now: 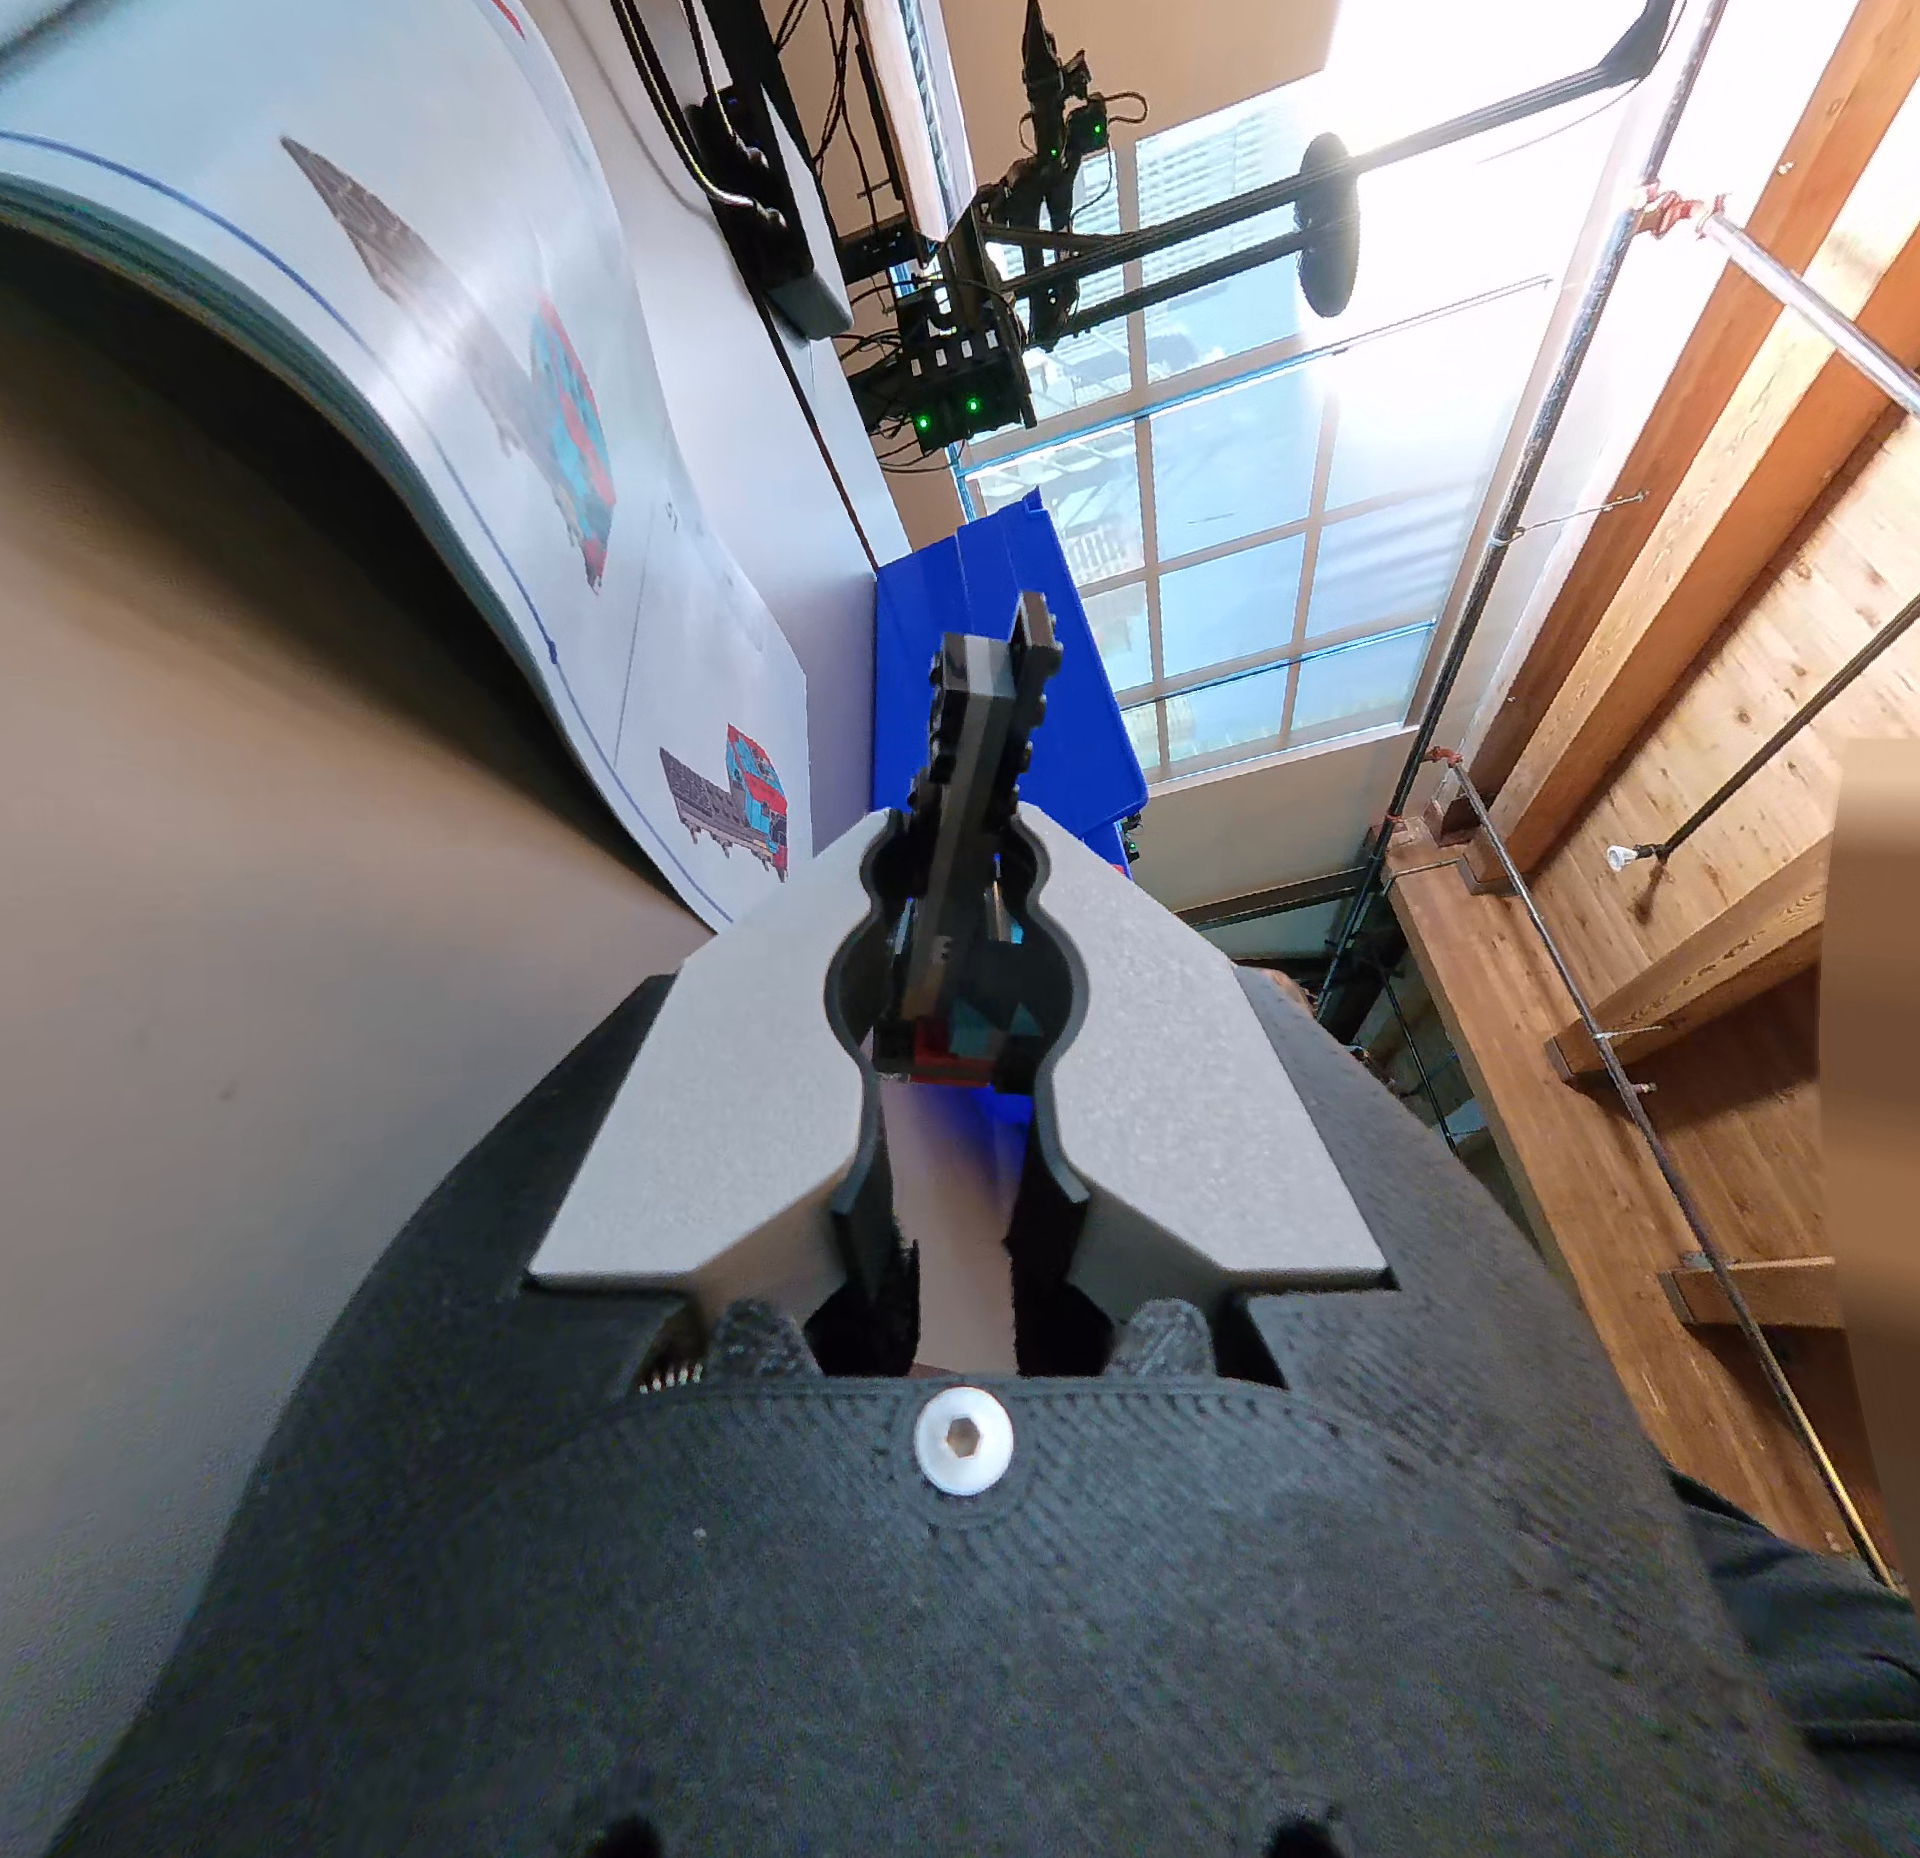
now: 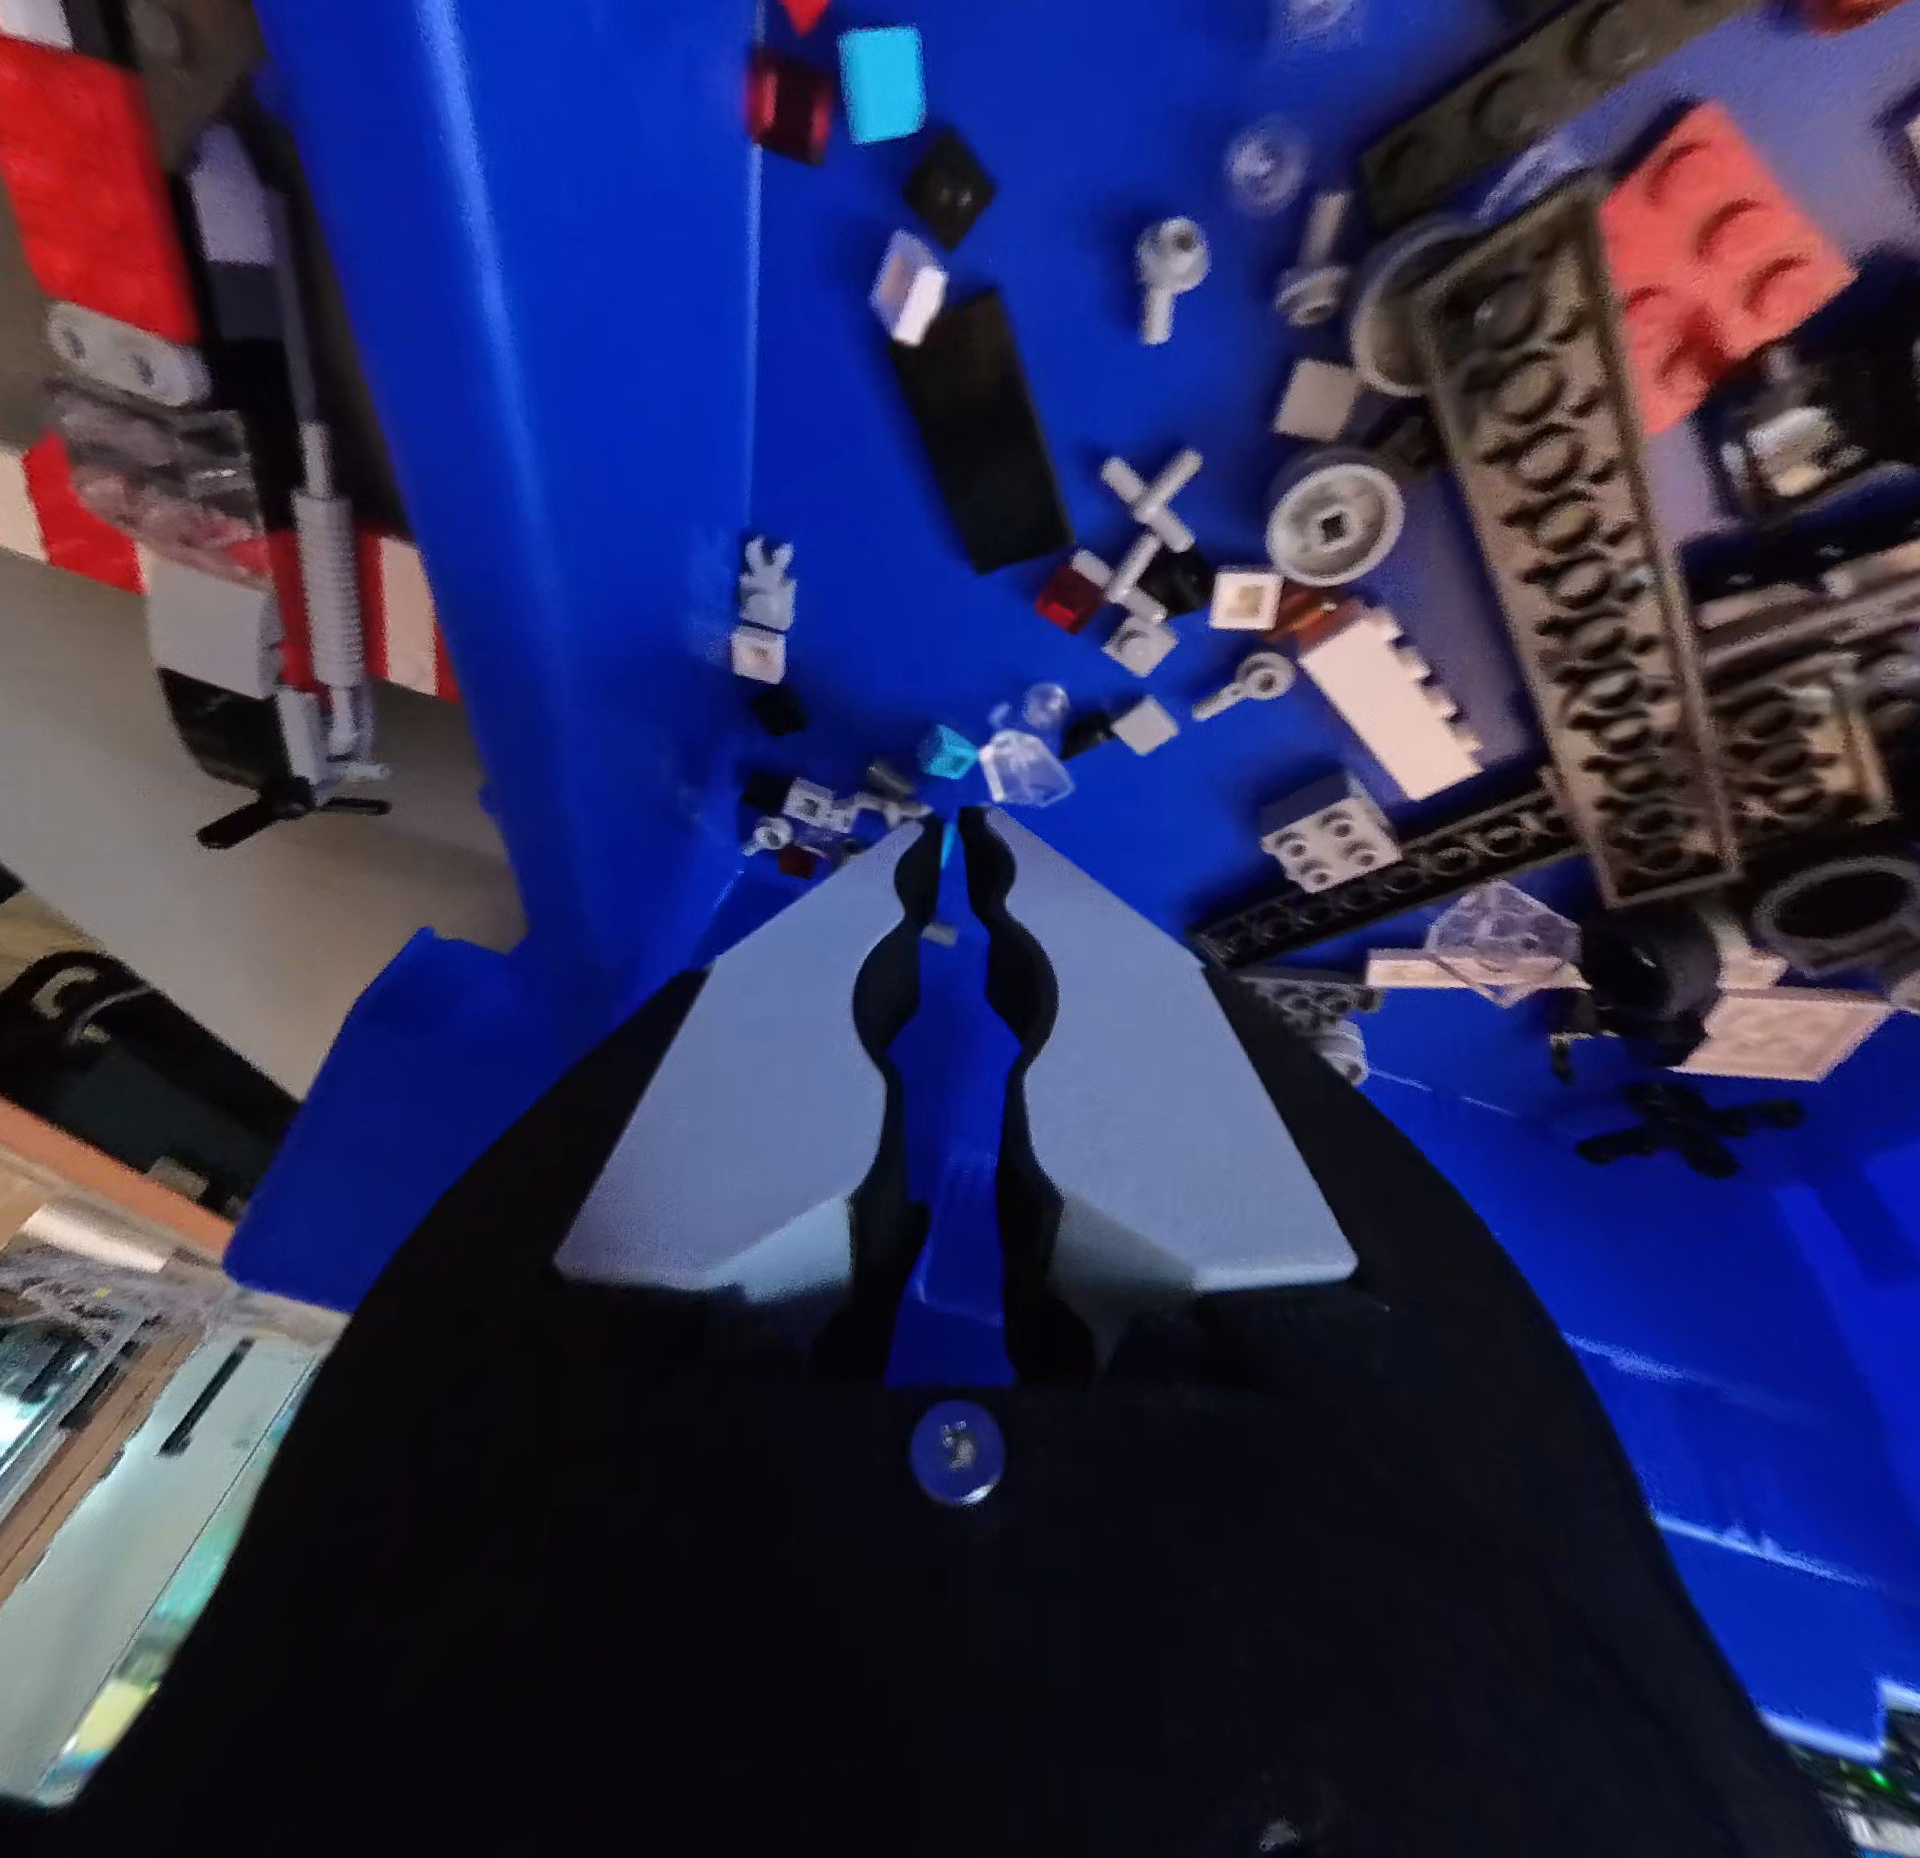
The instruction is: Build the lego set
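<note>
Two matching hand-held grippers, black and grey

Each of the left gripper (image 1: pixel 954 852) and right gripper (image 2: pixel 943 826) has a black, ribbed 3D-printed body, two pale grey wedge-shaped fingers (image 1: pixel 1174 1070) with wavy black inner edges, and one silver hex screw (image 1: pixel 962 1440).

The right gripper (image 2: pixel 948 840) reaches into the blue bin (image 2: pixel 582 437), its jaws nearly closed on a thin light-blue piece (image 2: pixel 950 844) at the tips. Loose bricks lie beyond the tips; a long grey plate (image 2: pixel 1569 551) sits right of them.
</note>
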{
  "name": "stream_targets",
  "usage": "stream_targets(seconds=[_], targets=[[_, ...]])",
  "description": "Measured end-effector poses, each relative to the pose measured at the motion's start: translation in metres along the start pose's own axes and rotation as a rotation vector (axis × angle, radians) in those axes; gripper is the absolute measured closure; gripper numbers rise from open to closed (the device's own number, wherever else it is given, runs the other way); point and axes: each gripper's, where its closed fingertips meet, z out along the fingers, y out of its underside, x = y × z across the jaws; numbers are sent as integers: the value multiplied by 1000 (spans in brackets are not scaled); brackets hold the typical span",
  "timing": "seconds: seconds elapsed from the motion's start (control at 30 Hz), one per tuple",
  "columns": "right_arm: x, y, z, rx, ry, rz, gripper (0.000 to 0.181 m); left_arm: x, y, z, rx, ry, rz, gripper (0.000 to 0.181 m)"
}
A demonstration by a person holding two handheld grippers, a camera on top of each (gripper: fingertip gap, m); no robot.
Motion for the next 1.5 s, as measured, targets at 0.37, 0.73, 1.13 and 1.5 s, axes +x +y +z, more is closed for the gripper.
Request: stream_targets(seconds=[0.37,0.73,1.13,1.5], targets=[[-6,13,9,-98,7,-9,168,0,-1,-1,8,2,4,164],[0,10,8,-60,116,8,163,4,-1,-2,10,33,-2,164],[11,6,5,-29,291,33,166,7,-1,-5,14,53,4,164],[13,12,2,-34,311,75,174,11,0,-8,15,77,8,164]])
